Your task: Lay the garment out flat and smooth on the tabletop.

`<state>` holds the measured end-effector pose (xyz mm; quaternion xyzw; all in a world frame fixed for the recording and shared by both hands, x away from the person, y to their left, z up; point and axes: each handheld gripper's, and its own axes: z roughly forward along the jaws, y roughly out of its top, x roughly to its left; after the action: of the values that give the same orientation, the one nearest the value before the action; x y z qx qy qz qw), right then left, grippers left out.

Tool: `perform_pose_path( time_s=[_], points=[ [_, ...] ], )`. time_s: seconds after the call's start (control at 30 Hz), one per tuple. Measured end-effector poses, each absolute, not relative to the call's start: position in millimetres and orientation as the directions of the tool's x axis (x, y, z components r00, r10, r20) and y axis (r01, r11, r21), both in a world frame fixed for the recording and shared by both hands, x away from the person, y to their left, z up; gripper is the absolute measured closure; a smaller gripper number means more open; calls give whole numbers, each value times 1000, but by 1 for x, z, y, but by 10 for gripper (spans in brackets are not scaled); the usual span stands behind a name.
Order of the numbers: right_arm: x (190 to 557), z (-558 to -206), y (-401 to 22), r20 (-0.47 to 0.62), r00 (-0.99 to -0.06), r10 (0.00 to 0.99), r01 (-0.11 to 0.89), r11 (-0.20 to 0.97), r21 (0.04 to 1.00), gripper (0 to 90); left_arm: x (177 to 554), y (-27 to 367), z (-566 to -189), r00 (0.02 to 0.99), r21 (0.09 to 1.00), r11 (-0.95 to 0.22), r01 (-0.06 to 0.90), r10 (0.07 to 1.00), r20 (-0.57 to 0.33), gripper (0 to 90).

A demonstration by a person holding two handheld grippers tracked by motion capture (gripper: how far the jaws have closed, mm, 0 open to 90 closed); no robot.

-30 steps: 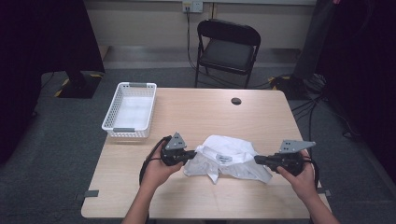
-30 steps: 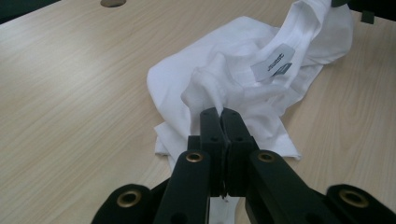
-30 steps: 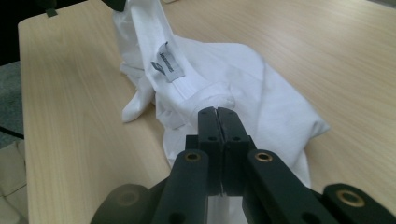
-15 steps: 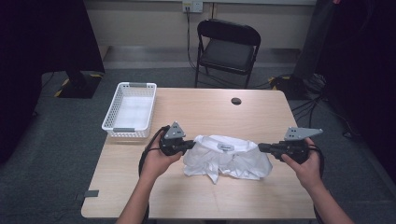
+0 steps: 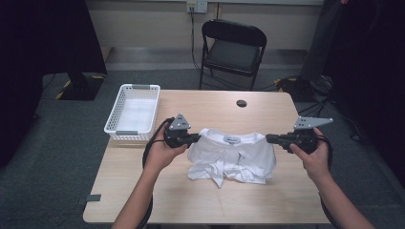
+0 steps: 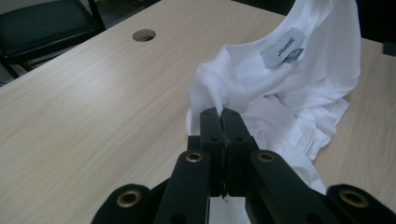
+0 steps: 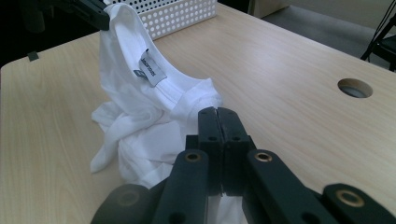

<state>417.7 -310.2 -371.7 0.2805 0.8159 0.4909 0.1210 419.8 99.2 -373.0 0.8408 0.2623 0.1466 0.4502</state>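
White T-shirt point(image 5: 234, 155) held by both shoulders above the middle of the table point(image 5: 267, 200), nearer its front edge; collar stretched between the two grippers, hem and lower folds sagging onto the wood. Left gripper point(image 5: 196, 139) clamped tight on the cloth at the collar's left end, jaws fully together with a pinch of fabric between them, plain in the left gripper view point(image 6: 219, 112). Right gripper point(image 5: 269, 138) likewise closed hard on the opposite shoulder, white cloth bunched at the tips in the right gripper view point(image 7: 217, 112).

Soft, light, limp stuff by the look of it: no stiffness, drapes and crumples wherever unsupported, likely to slide a little on smooth wood. Nothing fragile. Best taken at the shoulder seams or the ribbed collar, where the cloth is doubled and less apt to slip from narrow jaws; a thin single layer probably pulls free. Neck label point(image 6: 282, 49) showing inside the collar, a handy mark for the back of the shirt.

Pale wood-grain table, bare and matte, with a round cable hole point(image 5: 241, 103) near the far edge. White perforated basket point(image 5: 117, 114) at the far left corner. Black folding chair point(image 5: 231, 47) beyond the far edge, grey carpet all round, wall sockets point(image 5: 197, 6) behind, dark shapes at either side of the room.
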Motion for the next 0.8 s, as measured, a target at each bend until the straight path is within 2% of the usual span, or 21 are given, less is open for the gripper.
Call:
perform_pose_path(
  time_s=[0.4,0.53,0.67,0.7,0.73,0.77,0.8],
  points=[
    [452,-355,-315,108,-799,591,372,345,862,895,458,99,-357,821,817,-464,343,570,-22,895],
    [478,-350,-320,150,-791,593,400,315,861,895,483,98,-343,819,806,-472,357,574,-27,895],
    [509,-346,-318,155,-778,609,428,333,840,898,515,94,-330,812,783,-492,379,582,-28,896],
    [521,-344,-316,142,-771,621,433,347,832,898,542,89,-323,785,785,-479,393,619,-15,896],
    [521,-344,-316,142,-771,621,433,347,832,898,542,89,-323,785,785,-479,393,619,-15,897],
    [550,-335,-313,89,-708,700,440,340,831,898,556,85,-318,746,789,-480,385,664,40,897],
    [565,-329,-313,83,-651,754,445,291,847,893,574,78,-311,667,826,-446,344,736,119,893]
  ],
)
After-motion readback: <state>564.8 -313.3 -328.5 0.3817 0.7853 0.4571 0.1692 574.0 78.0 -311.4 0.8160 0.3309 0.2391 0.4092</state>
